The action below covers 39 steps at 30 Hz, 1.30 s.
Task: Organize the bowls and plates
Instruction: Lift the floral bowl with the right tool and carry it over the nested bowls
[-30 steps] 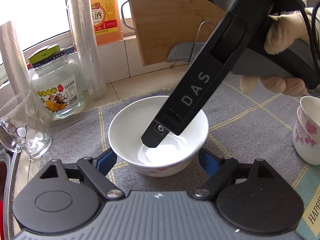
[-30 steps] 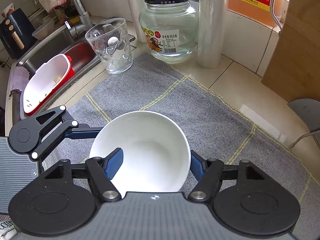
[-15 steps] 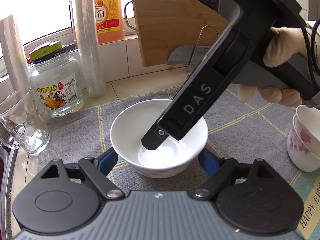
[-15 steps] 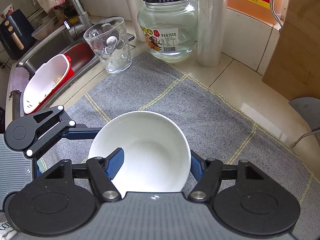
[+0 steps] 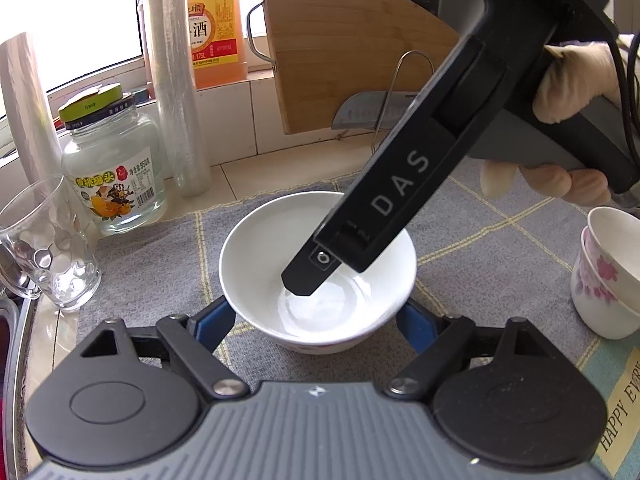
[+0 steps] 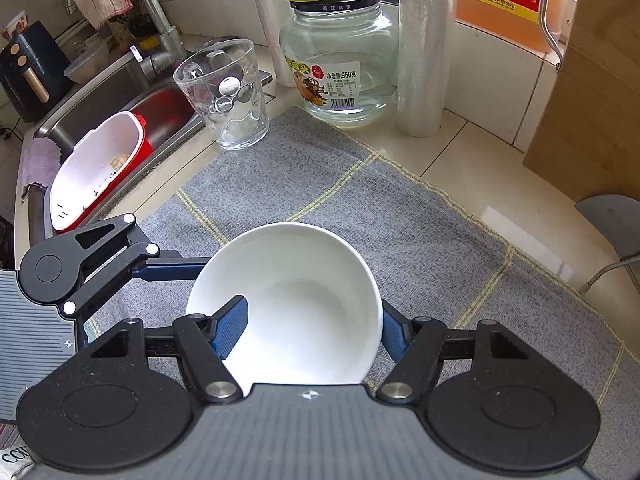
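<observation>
Right wrist: right gripper (image 6: 310,330) clamps white bowl (image 6: 296,300) on grey mat (image 6: 400,220); left gripper (image 5: 316,320) apart.

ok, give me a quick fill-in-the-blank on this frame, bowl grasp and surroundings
1. The round white ceramic bowl rests on a ____ checked cloth mat.
2. The right tongs have one blue finger ____ the bowl, the other outside.
3. The left tongs straddle the bowl's ____.
4. The dimpled clear glass tumbler stands beside the steel ____.

Missing: grey; inside; base; sink
</observation>
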### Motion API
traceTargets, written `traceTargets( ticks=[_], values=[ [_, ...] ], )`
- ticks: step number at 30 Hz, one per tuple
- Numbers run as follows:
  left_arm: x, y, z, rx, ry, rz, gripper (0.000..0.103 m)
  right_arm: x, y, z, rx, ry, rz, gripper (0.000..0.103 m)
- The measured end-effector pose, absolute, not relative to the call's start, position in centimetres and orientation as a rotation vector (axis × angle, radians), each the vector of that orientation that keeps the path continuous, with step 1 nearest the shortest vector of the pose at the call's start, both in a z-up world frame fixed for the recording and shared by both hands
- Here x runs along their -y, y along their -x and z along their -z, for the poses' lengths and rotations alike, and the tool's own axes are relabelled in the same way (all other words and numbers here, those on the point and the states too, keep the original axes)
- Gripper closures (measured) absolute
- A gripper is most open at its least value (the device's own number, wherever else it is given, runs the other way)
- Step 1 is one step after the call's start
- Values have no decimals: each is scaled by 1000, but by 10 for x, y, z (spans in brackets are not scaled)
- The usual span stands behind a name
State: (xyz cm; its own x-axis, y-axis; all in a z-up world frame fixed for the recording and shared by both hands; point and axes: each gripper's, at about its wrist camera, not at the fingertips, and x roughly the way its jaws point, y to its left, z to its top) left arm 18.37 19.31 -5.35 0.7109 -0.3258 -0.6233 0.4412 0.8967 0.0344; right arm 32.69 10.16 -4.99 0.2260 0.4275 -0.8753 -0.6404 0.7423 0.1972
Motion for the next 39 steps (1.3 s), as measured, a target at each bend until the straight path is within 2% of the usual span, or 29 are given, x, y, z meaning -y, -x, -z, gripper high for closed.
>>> traceTargets(
  ticks=[39],
  values=[
    [-151, -86, -6, -640, -269, 527, 16, -38, -213, -20, -1030, 113, -752, 27]
  ],
)
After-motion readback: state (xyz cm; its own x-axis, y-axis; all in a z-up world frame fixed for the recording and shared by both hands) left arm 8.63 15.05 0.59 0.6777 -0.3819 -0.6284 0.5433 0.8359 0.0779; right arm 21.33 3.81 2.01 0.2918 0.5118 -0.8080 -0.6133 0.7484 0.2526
